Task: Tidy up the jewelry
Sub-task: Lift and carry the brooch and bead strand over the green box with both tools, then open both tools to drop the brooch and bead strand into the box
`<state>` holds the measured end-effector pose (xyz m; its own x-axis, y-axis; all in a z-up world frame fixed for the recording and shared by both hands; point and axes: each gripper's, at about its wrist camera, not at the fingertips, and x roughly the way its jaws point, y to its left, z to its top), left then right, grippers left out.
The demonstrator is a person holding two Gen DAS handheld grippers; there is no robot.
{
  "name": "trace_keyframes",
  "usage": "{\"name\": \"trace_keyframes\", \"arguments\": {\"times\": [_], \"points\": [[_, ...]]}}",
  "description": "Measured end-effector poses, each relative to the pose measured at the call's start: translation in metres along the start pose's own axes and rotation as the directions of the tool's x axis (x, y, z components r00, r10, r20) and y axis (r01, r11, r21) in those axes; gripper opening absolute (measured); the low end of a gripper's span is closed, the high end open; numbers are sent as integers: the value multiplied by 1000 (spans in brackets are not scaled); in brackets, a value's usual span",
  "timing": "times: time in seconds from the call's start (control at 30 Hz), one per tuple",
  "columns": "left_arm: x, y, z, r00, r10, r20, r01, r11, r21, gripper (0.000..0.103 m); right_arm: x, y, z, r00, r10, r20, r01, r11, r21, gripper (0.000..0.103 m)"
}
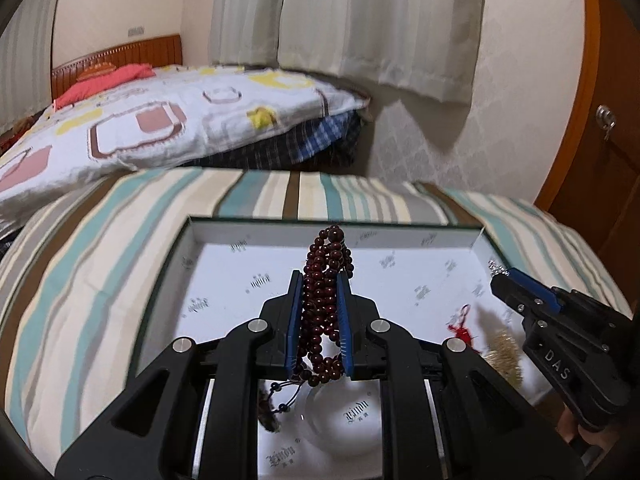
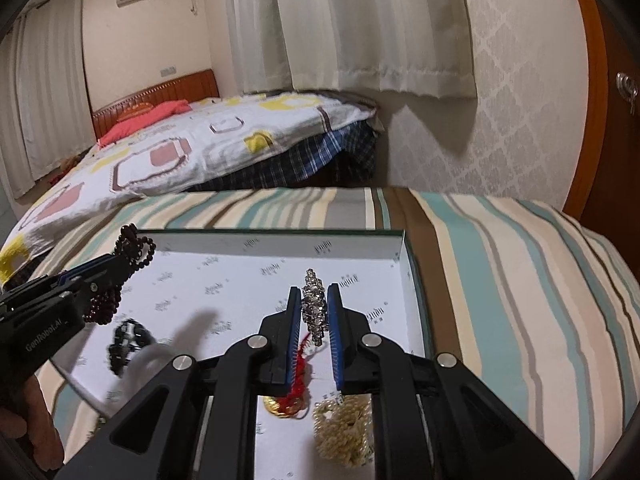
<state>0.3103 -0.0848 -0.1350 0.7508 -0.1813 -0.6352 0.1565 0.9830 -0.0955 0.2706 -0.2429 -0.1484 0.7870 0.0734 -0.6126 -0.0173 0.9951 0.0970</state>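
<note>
My left gripper is shut on a bunch of dark red bead strings, held above a shallow white-lined box; it also shows in the right wrist view. My right gripper is shut on a silver rhinestone piece over the box's right side; it shows in the left wrist view. In the box lie a red cord charm with a gold coin, a cream pearl bundle, a black bead bracelet and a clear glass bangle.
The box sits on a striped cushion. Behind it are a bed with a patterned quilt, curtains and a wallpapered wall. A wooden door stands at the right.
</note>
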Motion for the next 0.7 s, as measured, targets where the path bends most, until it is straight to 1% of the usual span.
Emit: {"name": "trace_keyframes", "arguments": {"times": [0.17, 0.3, 0.37, 0.57, 0.7], "points": [[24, 2, -1, 997, 8, -71, -9, 1000, -11, 16, 16, -6, -3, 998, -9, -54, 9, 1000, 13, 14], [39, 4, -1, 991, 9, -132, -12, 1000, -22, 16, 23, -10, -4, 996, -10, -94, 13, 1000, 24, 14], [42, 5, -3, 989, 13, -150, -17, 1000, -25, 16, 26, -12, -4, 994, -12, -108, 15, 999, 28, 14], [48, 7, -6, 985, 15, -174, -20, 1000, -25, 17, 31, -15, -4, 991, -5, -136, 12, 999, 47, 14], [49, 6, -6, 984, 15, -176, -19, 1000, -19, 17, 32, -15, -4, 990, -3, -140, 9, 999, 47, 15]]}}
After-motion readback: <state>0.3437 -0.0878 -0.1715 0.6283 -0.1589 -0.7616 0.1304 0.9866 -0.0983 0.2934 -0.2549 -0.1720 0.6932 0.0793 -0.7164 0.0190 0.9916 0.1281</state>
